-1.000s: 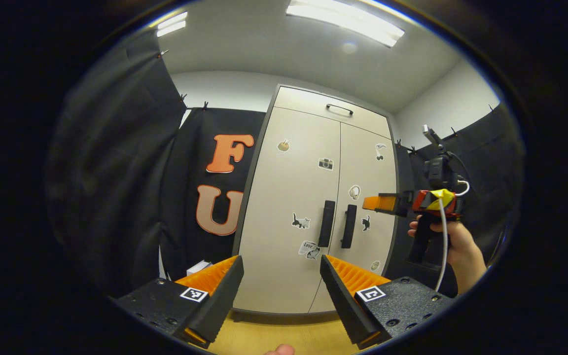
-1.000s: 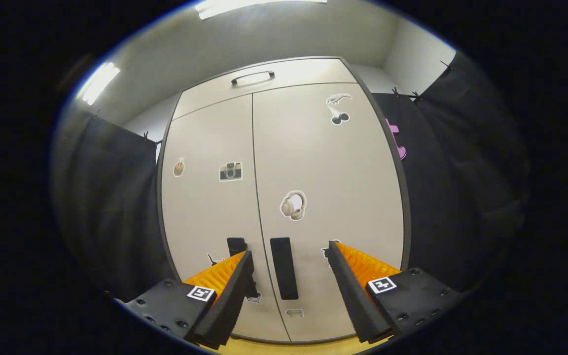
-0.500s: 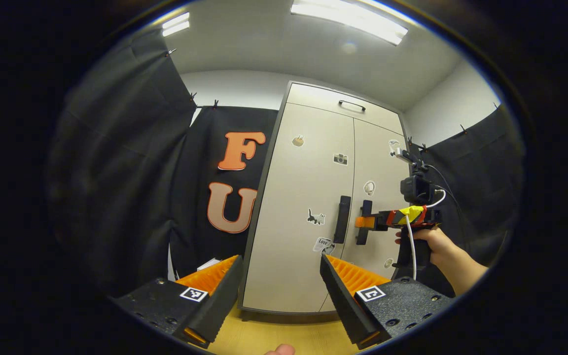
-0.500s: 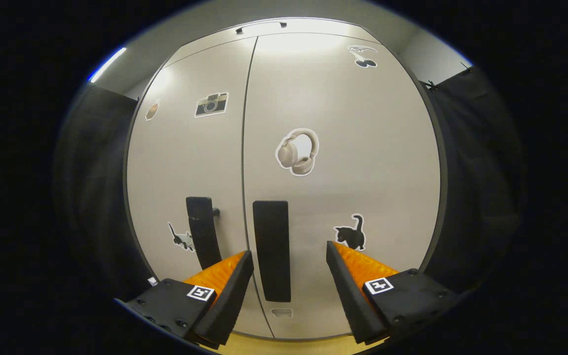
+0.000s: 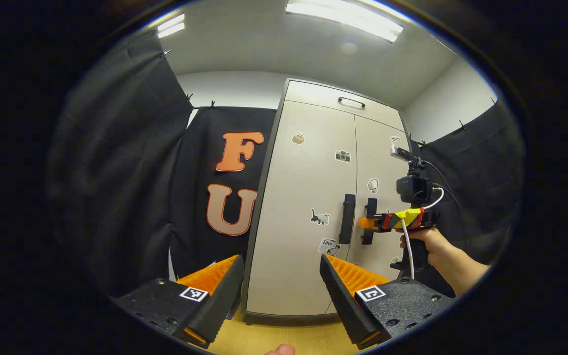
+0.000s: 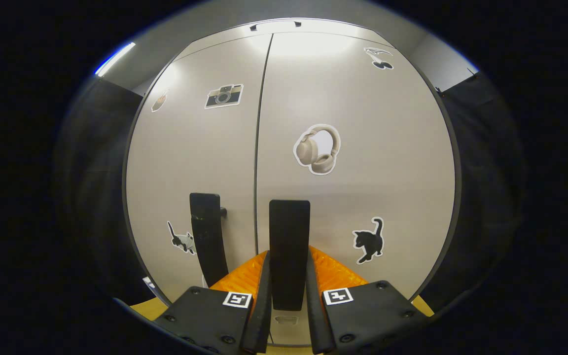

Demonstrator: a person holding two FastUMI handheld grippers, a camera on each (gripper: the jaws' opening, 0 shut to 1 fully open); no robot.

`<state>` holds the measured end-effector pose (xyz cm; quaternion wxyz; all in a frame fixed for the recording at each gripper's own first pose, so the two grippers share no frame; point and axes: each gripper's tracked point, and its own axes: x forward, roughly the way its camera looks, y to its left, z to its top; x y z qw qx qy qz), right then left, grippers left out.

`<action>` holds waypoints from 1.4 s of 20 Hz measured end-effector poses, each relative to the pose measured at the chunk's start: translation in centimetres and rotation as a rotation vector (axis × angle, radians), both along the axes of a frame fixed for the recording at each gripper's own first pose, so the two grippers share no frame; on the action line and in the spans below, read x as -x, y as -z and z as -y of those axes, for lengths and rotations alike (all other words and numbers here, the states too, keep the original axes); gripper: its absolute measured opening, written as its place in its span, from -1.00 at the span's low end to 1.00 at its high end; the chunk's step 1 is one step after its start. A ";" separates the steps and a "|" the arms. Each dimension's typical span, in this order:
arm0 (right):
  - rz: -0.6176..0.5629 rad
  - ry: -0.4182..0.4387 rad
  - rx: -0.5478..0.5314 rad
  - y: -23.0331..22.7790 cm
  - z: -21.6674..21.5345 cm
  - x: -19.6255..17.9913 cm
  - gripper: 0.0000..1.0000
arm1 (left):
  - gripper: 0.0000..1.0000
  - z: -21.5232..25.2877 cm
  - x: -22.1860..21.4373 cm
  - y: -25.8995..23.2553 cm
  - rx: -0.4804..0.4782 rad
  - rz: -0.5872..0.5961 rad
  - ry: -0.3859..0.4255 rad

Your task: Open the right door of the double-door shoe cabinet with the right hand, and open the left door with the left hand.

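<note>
The pale double-door shoe cabinet [image 5: 308, 187] stands with both doors closed, a dark vertical handle on each side of the centre seam. In the right gripper view, my right gripper [image 6: 288, 291] is shut on the right door's handle [image 6: 289, 231], one finger pressing each side. The left door's handle [image 6: 207, 241] stands free beside it. In the left gripper view, my left gripper [image 5: 279, 278] is open and holds nothing, well short of the cabinet. That view also has the right gripper [image 5: 369, 223], held by a hand [image 5: 424, 239], at the right handle [image 5: 371, 207], next to the left handle [image 5: 347, 218].
Black cloth walls [image 5: 131, 172] hang on both sides of the cabinet. A top panel with a small handle [image 5: 352, 102] sits above the doors. Stickers dot both doors. Wooden floor [image 5: 264, 340] runs up to the cabinet's foot.
My right gripper moved in to the right door's handle and closed on it. The left gripper stayed open and barely shifted. Both doors remain closed.
</note>
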<state>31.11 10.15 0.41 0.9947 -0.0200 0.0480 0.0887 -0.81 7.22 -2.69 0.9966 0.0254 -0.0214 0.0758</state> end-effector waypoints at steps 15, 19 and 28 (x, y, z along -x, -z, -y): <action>-0.056 -0.192 0.013 -0.8 2.4 7.0 -0.53 | 0.88 7.7 -4.5 0.0 0.065 0.011 0.086; -0.054 -0.231 0.018 -1.2 3.5 8.2 -0.53 | 0.89 10.1 -5.0 0.0 0.065 0.009 0.080; -0.023 -0.251 0.004 -2.2 7.8 10.7 -0.54 | 0.88 14.1 -4.8 0.4 0.096 0.040 0.023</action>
